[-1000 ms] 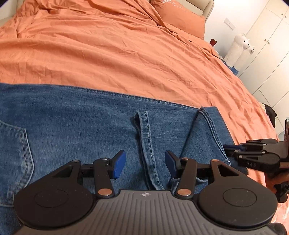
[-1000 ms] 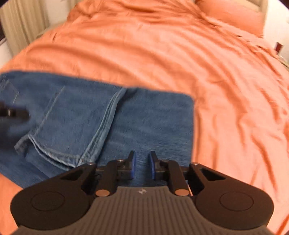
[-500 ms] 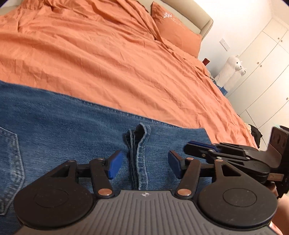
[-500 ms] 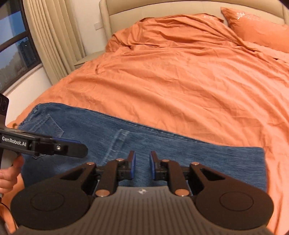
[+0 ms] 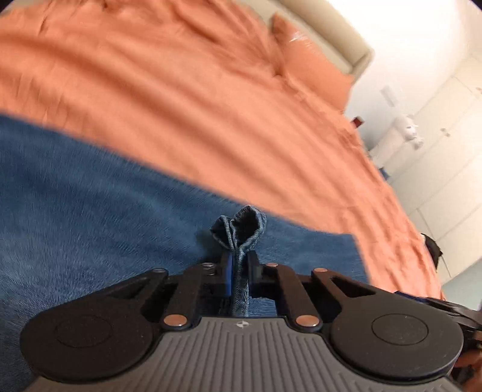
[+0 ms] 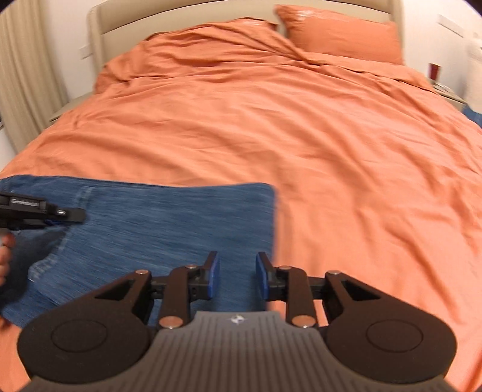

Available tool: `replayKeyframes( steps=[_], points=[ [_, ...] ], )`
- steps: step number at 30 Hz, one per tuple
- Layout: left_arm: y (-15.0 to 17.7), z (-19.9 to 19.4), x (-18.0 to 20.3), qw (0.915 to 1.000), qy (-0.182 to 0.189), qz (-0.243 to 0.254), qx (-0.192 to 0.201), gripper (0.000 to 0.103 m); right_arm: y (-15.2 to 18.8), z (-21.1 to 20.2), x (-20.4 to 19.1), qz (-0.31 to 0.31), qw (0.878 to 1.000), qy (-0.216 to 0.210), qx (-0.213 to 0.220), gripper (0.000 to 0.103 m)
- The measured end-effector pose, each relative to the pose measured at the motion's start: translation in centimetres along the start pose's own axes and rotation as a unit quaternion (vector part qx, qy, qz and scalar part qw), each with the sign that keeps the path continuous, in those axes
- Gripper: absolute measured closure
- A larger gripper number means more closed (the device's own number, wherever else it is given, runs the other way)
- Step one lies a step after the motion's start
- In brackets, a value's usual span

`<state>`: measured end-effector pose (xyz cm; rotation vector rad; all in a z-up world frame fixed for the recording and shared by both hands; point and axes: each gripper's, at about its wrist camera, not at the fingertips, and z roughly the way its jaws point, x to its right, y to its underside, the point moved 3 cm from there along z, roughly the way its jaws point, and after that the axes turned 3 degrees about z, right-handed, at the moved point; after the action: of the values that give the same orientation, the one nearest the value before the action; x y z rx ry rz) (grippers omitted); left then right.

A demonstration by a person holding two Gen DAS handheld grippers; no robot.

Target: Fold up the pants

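Left wrist view shows the left gripper (image 5: 239,271) now clamped on a bunched denim hem (image 5: 241,226), where half a second ago its jaws stood wide on either side of that same seam. The right gripper (image 6: 236,276), which was nearly closed a moment back, has spread its blue pads (image 6: 213,274) apart and hangs just above the near right corner of the pants (image 6: 156,223), holding nothing. To my eye the left has secured its corner and the right is about to take the matching one, so the next fold can be lifted with both. The jeans lie flat along the near edge of the bed, already doubled over, with a back pocket (image 6: 82,196) showing on the left. Outward from them stretches the rumpled orange duvet (image 6: 271,126), bare of clutter, with an orange pillow (image 6: 340,33) and the beige headboard (image 6: 99,27) at the far end. Off to the far right in the left wrist view stand white wardrobe doors (image 5: 446,144) and a white plush toy (image 5: 406,129), well apart from the work. Nothing blocks a fold; the soft, creased duvet could drag at the denim.
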<state>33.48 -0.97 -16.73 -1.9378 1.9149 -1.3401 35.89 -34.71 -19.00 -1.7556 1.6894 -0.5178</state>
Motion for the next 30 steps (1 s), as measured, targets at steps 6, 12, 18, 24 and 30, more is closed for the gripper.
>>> replayKeyframes(
  steps=[6,12,18,24,30],
  points=[
    [-3.1,-4.3,4.8,0.9935,-0.019,0.109,0.024,0.094,0.2,-1.7,1.8,0.017,1.0,-0.016,0.004,0.094],
    [-2.2,0.1,1.3,0.9846,-0.115,0.127,-0.035,0.094,1.6,-1.4,-1.1,-0.022,0.999,-0.041,-0.019,0.094],
    [-0.6,2.4,-1.0,0.9869,-0.114,0.097,-0.06,0.093,4.6,2.1,-2.4,-0.076,0.994,-0.009,-0.078,0.094],
    [-0.7,1.0,-1.1,0.9866,-0.124,0.082,-0.068,0.082,4.5,1.7,-0.7,-0.036,0.996,-0.01,-0.078,0.094],
    [1.1,-3.6,2.6,0.982,-0.099,0.156,-0.042,0.079,5.9,-2.7,-0.3,-0.015,0.997,-0.015,-0.068,0.087]
  ],
)
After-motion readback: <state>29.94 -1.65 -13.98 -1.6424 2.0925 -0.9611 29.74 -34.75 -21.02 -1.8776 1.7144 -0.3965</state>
